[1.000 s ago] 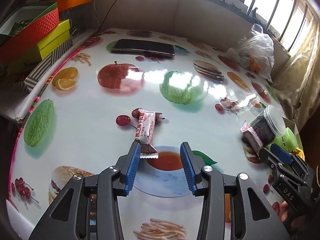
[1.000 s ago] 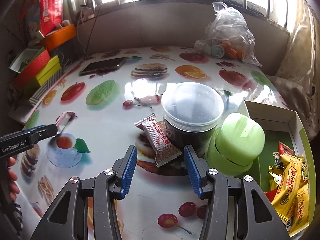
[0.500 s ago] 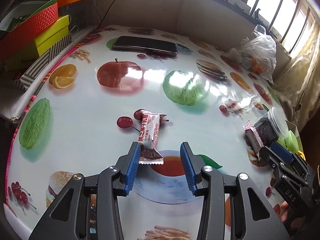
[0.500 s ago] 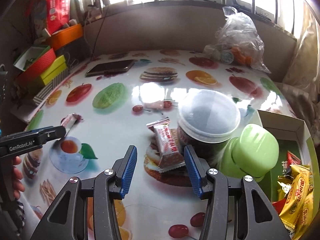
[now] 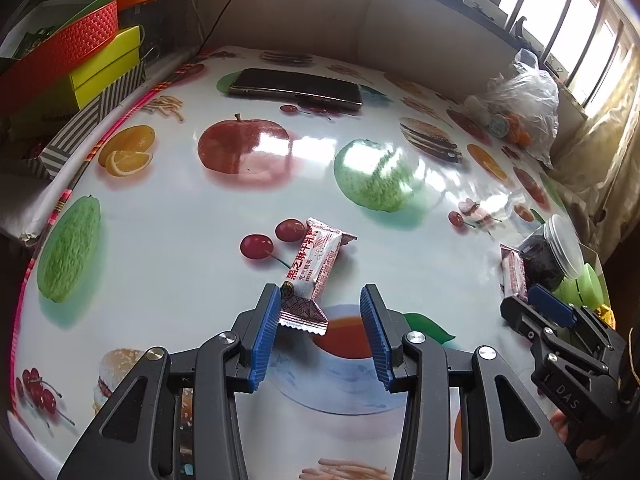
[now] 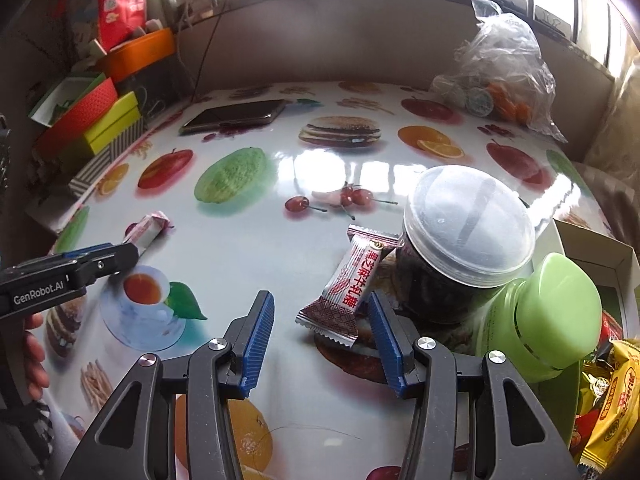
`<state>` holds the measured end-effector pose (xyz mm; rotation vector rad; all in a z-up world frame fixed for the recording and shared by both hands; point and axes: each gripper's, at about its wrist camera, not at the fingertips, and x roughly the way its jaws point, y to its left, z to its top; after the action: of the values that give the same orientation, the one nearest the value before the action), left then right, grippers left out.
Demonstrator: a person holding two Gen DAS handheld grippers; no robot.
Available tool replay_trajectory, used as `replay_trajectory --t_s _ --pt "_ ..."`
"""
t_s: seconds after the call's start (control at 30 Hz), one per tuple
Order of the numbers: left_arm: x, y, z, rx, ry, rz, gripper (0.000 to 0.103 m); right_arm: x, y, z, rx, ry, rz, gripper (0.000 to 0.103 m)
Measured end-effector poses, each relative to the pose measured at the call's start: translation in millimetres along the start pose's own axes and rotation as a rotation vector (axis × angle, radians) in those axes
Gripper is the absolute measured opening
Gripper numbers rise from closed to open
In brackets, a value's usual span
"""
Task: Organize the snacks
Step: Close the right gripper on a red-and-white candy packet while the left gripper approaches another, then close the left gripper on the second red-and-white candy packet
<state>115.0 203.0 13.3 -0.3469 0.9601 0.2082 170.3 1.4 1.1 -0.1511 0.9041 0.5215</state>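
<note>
Both my grippers over candy bars.
Left wrist: my left gripper point(image 5: 320, 322) gapes, candy bar point(image 5: 310, 276) at its left pad, bare tablecloth point(image 5: 168, 216) around.
Right wrist: my right gripper point(image 6: 320, 330) gapes, second bar point(image 6: 348, 284) now beside the right pad, jar point(image 6: 460, 240) crowding.

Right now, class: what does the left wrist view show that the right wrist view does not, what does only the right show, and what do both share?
Only the left wrist view shows the left gripper open around a candy bar's near end. Only the right wrist view shows the right gripper open around the second candy bar, plus yellow snack packets in the box. Both show the phone, clear-lidded jar, green container and plastic bag.
</note>
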Motion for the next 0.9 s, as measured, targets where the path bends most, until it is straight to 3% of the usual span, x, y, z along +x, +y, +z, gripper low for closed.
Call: replay_trajectory --t_s 0.2,0.5,0.77,0.9 --pt "4.6 1.2 1.4 0.003 0.016 0.003 0.043 13.8 0.6 4.6 0.051 0.026 -0.059 0.048" --pt "10.2 -0.7 2.9 0.024 0.024 0.002 0.043 20.3 -1.7 14.0 0.132 0.019 -0.045 0.048" --pt "15.0 -8.2 6.9 0.055 0.028 -0.013 0.043 20.8 9.8 12.8 0.083 0.025 -0.016 0.02" --pt "11.7 -13.6 2.7 0.065 0.051 -0.072 0.043 18.1 16.7 8.4 0.054 0.027 0.026 0.019"
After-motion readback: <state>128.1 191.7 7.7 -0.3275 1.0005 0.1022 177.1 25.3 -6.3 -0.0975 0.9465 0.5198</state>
